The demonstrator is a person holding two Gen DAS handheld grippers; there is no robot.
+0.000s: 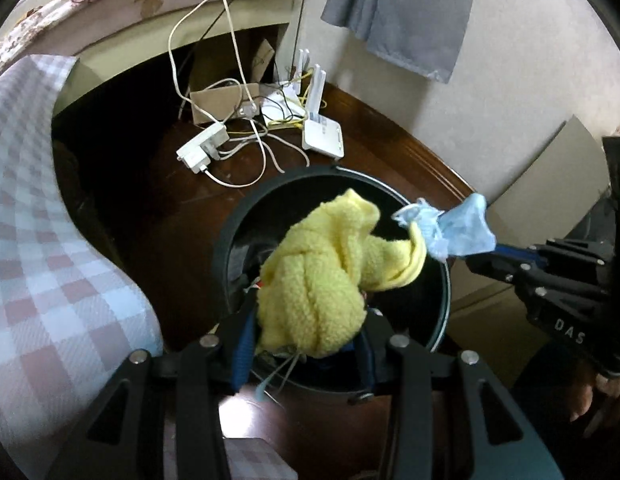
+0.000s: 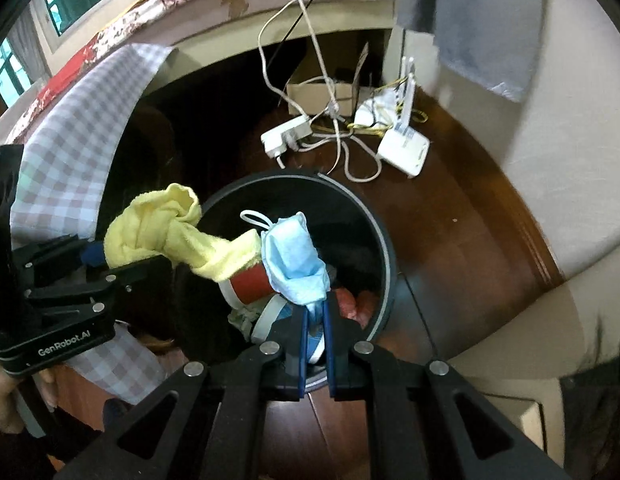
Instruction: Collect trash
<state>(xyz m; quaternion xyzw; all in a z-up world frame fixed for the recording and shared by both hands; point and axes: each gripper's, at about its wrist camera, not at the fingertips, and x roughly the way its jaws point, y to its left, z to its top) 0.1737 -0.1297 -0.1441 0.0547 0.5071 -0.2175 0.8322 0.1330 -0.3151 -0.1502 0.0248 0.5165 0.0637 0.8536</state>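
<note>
A round black trash bin (image 1: pixel 226 248) stands on the dark wooden floor; it also shows in the right wrist view (image 2: pixel 383 240). My left gripper (image 1: pixel 306 344) is shut on a yellow fluffy cloth (image 1: pixel 317 280) and holds it over the bin's opening; the cloth also shows in the right wrist view (image 2: pixel 158 232). My right gripper (image 2: pixel 315 312) is shut on a light blue face mask (image 2: pixel 296 264) above the bin, also seen from the left wrist (image 1: pixel 461 228). Inside the bin lie a red paper cup (image 2: pixel 250 284) and other trash.
A checked bedsheet (image 1: pixel 38 240) hangs at the left. A power strip (image 1: pixel 202 148), a white router (image 1: pixel 323 138), loose cables and a cardboard box (image 1: pixel 222 102) lie on the floor beyond the bin. A grey cloth (image 1: pixel 405 12) hangs on the wall.
</note>
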